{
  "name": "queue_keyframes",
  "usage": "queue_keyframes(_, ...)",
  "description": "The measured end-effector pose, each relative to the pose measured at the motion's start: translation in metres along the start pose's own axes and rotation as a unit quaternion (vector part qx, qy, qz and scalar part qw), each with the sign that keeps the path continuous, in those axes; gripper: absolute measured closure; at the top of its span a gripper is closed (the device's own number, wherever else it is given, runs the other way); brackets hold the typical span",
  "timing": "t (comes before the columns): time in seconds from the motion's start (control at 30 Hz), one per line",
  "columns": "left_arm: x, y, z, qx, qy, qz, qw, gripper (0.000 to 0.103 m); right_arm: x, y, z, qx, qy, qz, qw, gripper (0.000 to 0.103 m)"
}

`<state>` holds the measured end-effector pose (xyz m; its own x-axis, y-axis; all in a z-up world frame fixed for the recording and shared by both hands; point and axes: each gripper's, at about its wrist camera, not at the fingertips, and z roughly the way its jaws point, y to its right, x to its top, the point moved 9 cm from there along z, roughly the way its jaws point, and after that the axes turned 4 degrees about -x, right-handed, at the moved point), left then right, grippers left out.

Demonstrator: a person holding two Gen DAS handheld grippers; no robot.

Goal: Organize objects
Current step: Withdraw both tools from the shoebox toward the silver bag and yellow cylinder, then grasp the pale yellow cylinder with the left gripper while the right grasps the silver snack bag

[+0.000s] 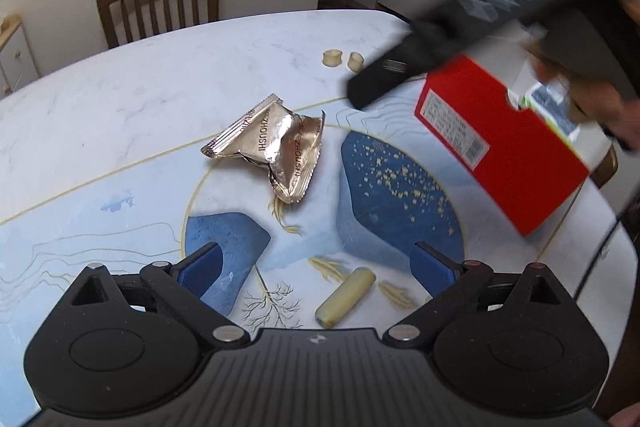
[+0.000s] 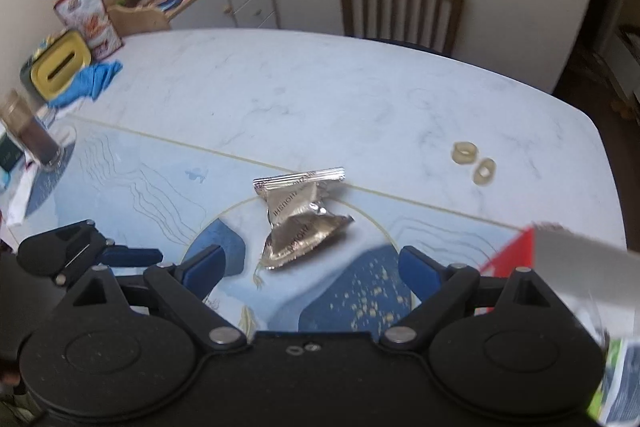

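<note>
Lying on the tabletop [image 1: 120, 99] were one crumpled gold foil wrapper [image 1: 272, 147], one pale yellow cylinder [image 1: 346, 297] and two small cream rings [image 1: 342, 59]; one red box [image 1: 500, 147] stood at the right edge of the left wrist view. The wrapper sat near the middle of the tabletop's painted circle, its sealed crimped edge toward the far side and its torn mouth toward the camera, long axis running from upper left to lower right in the left wrist view. The cylinder lay on its side just ahead of the left tool [image 1: 318, 267], between its two blue pads [image 1: 204, 267], long axis slanting from lower left to upper right, touching neither pad. The left tool's jaws stood wide apart and held nothing. The right tool [image 2: 310, 267] was also spread wide with nothing between its pads, the wrapper [image 2: 300, 223] just beyond them. The two rings [image 2: 474, 163] lay side by side, well apart from the wrapper, on the marbled white part. One wooden chair [image 2: 402, 7] stood behind the tabletop
</note>
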<state>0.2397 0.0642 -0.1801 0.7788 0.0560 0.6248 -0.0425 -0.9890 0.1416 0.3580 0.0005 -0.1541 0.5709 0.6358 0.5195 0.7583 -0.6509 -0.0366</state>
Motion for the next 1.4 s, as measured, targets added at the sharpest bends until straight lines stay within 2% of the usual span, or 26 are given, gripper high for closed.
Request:
queue_keyframes(0.13,-0.009,0.006,0.01,0.003,0.0,0.024,0.9997,0.002,0.009,-0.004,0.023,-0.009,-0.014,-0.014,1.0,0.01)
queue_keyframes(0.63,-0.026,0.009,0.042,-0.002,-0.008,0.043,0.9991,0.002,0.023,-0.023,0.091,-0.026,-0.049,-0.112,0.992,0.011)
queue_keyframes(0.9,-0.031,0.008,0.048,-0.004,-0.012,0.047,0.9988,0.002,0.023,-0.029,0.118,-0.02,-0.069,-0.121,0.99,0.012)
queue_keyframes(1.13,-0.031,0.016,0.048,-0.017,0.007,0.072,0.9972,0.004,0.016,-0.031,0.129,-0.02,-0.078,-0.134,0.988,0.022)
queue_keyframes(1.2,-0.032,0.019,0.048,-0.018,0.008,0.083,0.9964,0.008,0.014,-0.031,0.13,-0.019,-0.08,-0.134,0.988,0.026)
queue_keyframes(1.37,-0.034,0.02,0.047,-0.022,0.006,0.088,0.9959,0.035,0.012,-0.031,0.132,-0.018,-0.083,-0.133,0.988,0.034)
queue_keyframes(1.4,-0.034,0.02,0.046,-0.023,0.006,0.087,0.9959,0.037,0.012,-0.032,0.132,-0.015,-0.084,-0.132,0.988,0.036)
